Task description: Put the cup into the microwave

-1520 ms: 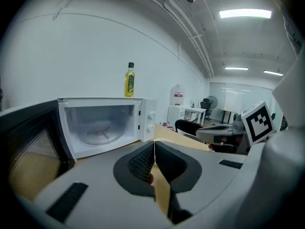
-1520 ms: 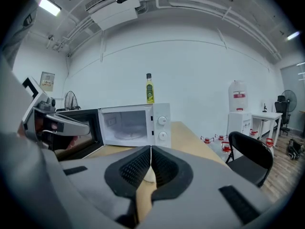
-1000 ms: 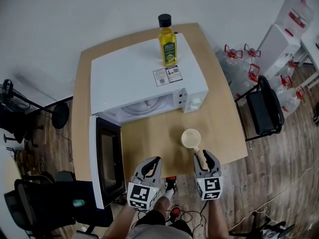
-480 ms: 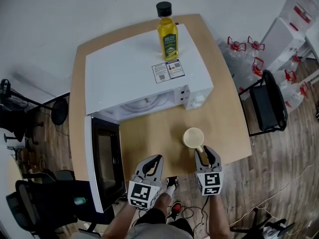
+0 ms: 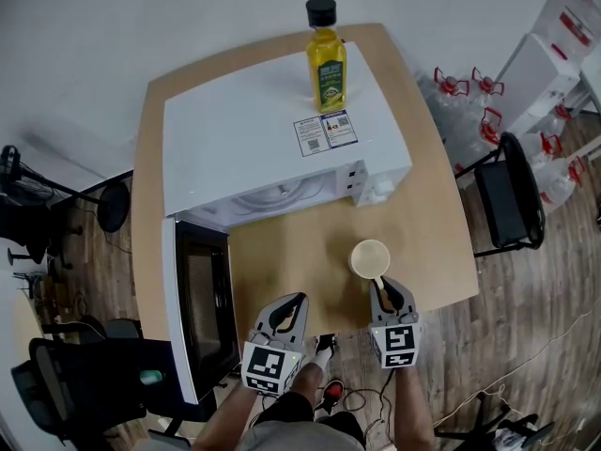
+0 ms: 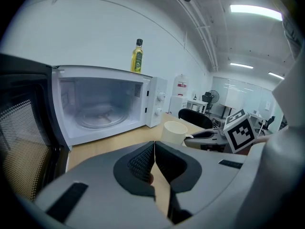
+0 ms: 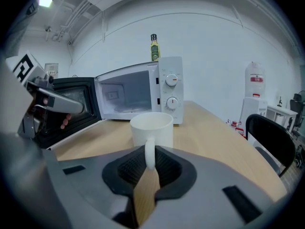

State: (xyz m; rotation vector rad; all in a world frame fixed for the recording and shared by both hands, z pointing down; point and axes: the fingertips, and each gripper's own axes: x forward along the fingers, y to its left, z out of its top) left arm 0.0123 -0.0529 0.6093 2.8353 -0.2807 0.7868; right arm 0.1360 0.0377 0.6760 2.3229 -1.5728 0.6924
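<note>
I see plank wood flooring [image 5: 526, 318] around a smooth, pale wooden table [image 5: 441, 242] bearing the boxy white microwave [image 5: 272, 130], door open. The round cream cup [image 5: 370, 257] stands on the table in front of it. My right gripper [image 5: 386, 287] has just been closing and now pinches its handle; my left gripper [image 5: 297, 301] is clenched on nothing.

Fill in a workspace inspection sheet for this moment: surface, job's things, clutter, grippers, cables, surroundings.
Surface: wooden table, bare in front of the microwave.
Job's things: cup upright on the table; microwave with its door swung open, only the turntable seen inside.
Clutter: oil bottle standing on the microwave.
Grippers: right gripper has just been closing its jaws, now on the cup's handle; left gripper shut, nothing in it.
Cables: loose cables on the floor, none on the table.
Surroundings: black chair, water jugs.
</note>
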